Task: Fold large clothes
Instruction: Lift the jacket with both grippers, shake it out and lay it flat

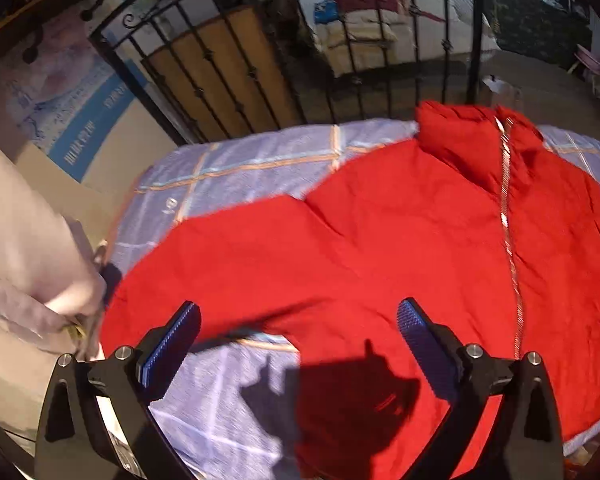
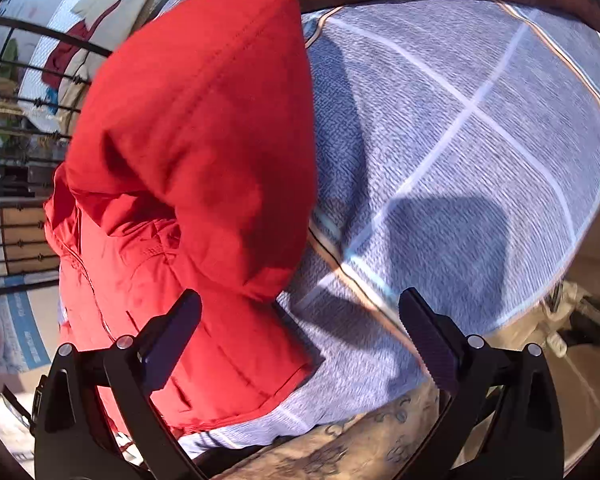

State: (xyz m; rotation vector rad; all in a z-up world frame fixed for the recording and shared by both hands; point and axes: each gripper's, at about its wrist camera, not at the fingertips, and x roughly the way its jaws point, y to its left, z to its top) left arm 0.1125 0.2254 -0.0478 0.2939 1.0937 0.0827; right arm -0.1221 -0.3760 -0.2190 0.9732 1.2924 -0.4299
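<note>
Red jacket (image 1: 400, 232): smooth woven cloth, faintly sheened, showing stitched seams; its zipper (image 1: 509, 236) is glinting like metal. Checked bedsheet (image 1: 228, 164): matt cloth, coarse visible weave. Left gripper (image 1: 298, 332): matt black plastic arms, blue ribbed pads (image 1: 172, 344), shiny metal pins. Gate (image 1: 228, 72): black wrought metal bars backing matt wooden boards.

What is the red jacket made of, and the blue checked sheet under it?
The red jacket looks like smooth, slightly shiny woven cloth, maybe nylon, puffy as if padded; its stitched sleeve bulges. The zip glints like metal or plastic. The blue checked sheet looks like matte cotton with a visible weave.
</note>
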